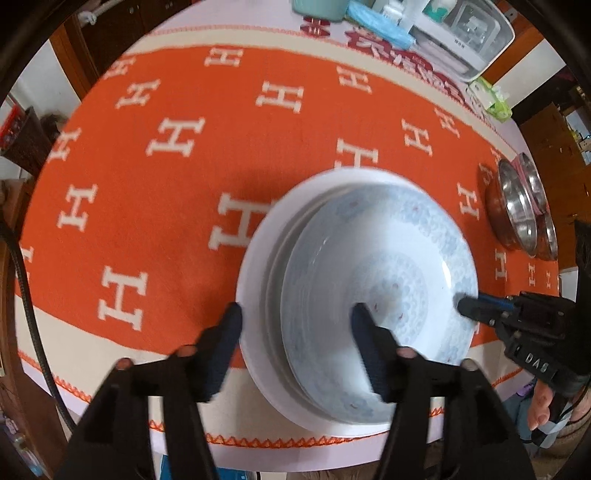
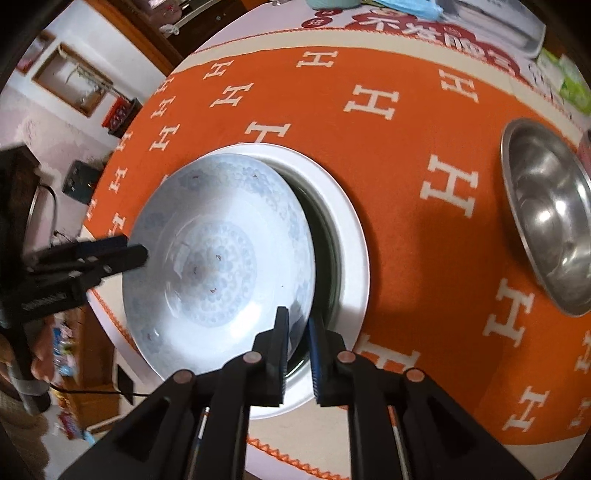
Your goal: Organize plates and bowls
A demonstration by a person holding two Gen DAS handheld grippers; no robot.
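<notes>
- Orange cloth (image 1: pixel 155 236) with white H shapes covers the table; beyond its far edge, at the top of the left wrist view, stand a white appliance (image 1: pixel 469 33) and a teal container (image 1: pixel 321 9), while dark wooden furniture fills the frame's margins.
- A blue-patterned plate (image 1: pixel 380 291) sits on top of a stack of plates (image 1: pixel 255 280) in the lower middle of that view, nested off-centre, towards the right of the wide white plate at the bottom.
- In the right wrist view the patterned plate (image 2: pixel 218 258) looks tilted, its right edge lifted clear of a dark gap over the stack (image 2: pixel 347 236).
- Stainless steel bowls (image 1: pixel 517 210) lie at the right edge of the left wrist view, well apart from the stack; one fills the right of the other view (image 2: pixel 550 218).
- The left gripper (image 1: pixel 295 321) stands spread, one finger outside the stack's left edge and the other over the patterned plate's inside; neither pad presses on anything.
- The right gripper (image 2: pixel 299 325) has its fingers drawn near together astride the plate's near-right rim; they appear to be pinching the rim, though a slight gap shows, so how firm the hold is I cannot tell.
- Judged step: setting the patterned plate onto the stack, with one side let go.
- The next move likely calls for lowering the lifted edge gently, loosening the right fingers, then nudging the plate to centre so it seats level.
</notes>
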